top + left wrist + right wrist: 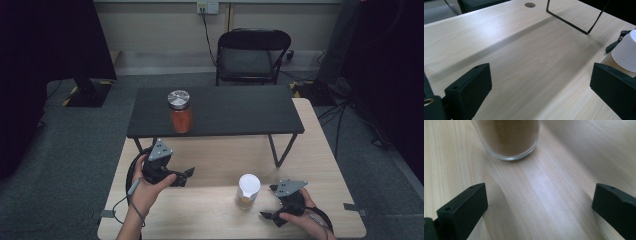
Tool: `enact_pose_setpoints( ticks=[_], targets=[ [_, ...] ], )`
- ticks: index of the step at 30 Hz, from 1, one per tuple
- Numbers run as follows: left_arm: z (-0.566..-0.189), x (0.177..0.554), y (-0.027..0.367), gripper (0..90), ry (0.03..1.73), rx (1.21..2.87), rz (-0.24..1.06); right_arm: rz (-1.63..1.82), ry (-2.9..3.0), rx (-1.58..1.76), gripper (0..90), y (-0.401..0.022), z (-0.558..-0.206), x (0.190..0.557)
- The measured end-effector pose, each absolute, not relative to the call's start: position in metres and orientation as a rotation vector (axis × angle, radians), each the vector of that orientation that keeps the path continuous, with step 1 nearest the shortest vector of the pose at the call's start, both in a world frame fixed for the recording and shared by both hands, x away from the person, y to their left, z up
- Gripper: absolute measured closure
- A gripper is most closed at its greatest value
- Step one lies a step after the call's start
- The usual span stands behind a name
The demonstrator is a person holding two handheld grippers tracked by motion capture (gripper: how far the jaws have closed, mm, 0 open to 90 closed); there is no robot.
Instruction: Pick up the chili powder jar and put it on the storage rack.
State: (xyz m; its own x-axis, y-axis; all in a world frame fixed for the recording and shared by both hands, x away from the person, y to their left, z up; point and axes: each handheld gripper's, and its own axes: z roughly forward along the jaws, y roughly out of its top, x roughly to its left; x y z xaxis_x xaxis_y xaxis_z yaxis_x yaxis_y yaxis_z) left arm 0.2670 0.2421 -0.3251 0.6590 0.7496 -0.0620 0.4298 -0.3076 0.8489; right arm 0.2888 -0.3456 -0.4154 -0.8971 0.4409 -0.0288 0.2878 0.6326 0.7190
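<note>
Nothing is held yet, so the work looks to be at its very start. The white-lidded jar (248, 190) of brown powder stands upright on the near part of the desk (220, 210), between the two hands. The right gripper (273, 202) sits just right of it, jaws spread wide and empty; in the right gripper view the glass base (510, 140) is just ahead of the gap, untouched. The left gripper (189, 176) is to the left, well apart from the jar, jaws also spread with only bare wood between them.

An orange-filled jar (180, 112) with a metal lid stands on the black shelf (235, 112) at the far side.

There is open wood all around the near jar. The shelf's thin black leg (279, 150) stands beyond it, and the desk's near edge is close behind the right hand.
</note>
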Motion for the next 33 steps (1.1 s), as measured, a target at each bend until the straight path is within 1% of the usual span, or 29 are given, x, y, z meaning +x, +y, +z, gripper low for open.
enact_pose_setpoints(
  ticks=[18, 33],
  targets=[
    [-0.347, 0.267, 0.238, 3.5, 0.928, 1.969, 0.425, 1.116, 2.652, 0.598, 0.0, -0.346, -0.415, 0.289],
    [-0.366, 0.265, 0.241, 3.5, 0.961, 1.952, 0.402, 1.115, 2.652, 0.598, 0.0, -0.346, -0.415, 0.289]
  ],
)
